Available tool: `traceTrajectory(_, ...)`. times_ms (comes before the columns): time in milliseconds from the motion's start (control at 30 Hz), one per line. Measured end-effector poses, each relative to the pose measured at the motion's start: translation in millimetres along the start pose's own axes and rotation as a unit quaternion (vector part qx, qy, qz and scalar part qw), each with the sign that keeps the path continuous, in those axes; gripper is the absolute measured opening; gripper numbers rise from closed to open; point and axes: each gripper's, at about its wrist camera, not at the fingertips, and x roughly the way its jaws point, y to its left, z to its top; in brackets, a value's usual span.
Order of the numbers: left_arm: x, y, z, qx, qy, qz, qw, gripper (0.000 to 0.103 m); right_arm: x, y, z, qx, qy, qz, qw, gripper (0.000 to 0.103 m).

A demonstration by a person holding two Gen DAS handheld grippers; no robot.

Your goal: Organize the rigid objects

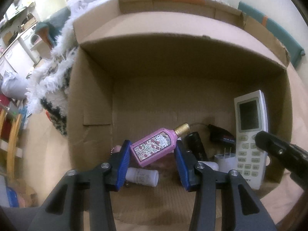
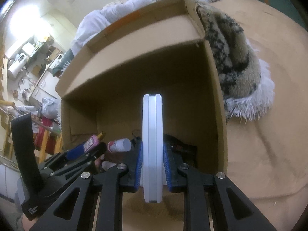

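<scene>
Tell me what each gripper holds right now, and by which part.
Left gripper clamps the pink perfume bottle across its body. Right gripper clamps the white remote near its lower end.

the pink perfume bottle carried "gucci flora" on its floral label. the white remote control had small marks on its keys and a word along its bottom edge, too blurred to read.

We are seeing a matt, rough cardboard box, a glossy pink perfume bottle with metallic gold cap, a smooth white plastic remote, ribbed blue tong pads.
</scene>
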Motion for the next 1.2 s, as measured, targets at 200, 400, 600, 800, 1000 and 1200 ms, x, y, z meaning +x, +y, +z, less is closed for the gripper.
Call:
traceTrajectory(200, 16, 0, -6, 0.000, 0.012, 0.005, 0.9999, 0.041, 14, -7, -5, 0.015, 0.026, -0.012, 0.999, 0.022)
traceTrajectory(400, 23, 3, -7, -0.007, 0.022, 0.010, 0.9997, 0.041, 16, -6, -3, 0.014, 0.028, -0.016, 0.999, 0.022)
traceTrajectory(600, 9, 6, -4, -0.012, 0.014, 0.004, 0.9998, 0.075, 7, 0, -2, -0.003, 0.007, -0.026, 1.000, 0.022)
traceTrajectory(800, -21, 13, -7, -0.003, -0.005, 0.001, 1.0000, 0.076, -20, -4, 0, 0.018, -0.044, -0.016, 0.999, 0.077)
traceTrajectory(1000, -58, 34, -19, -0.005, -0.034, -0.003, 0.9994, 0.076, -31, 11, -16, -0.005, -0.041, -0.020, 0.999, 0.100)
traceTrajectory(1200, -84, 53, -42, -0.012, -0.022, -0.006, 0.9997, 0.076, -48, 36, -34, -0.036, -0.034, -0.026, 0.998, 0.103)
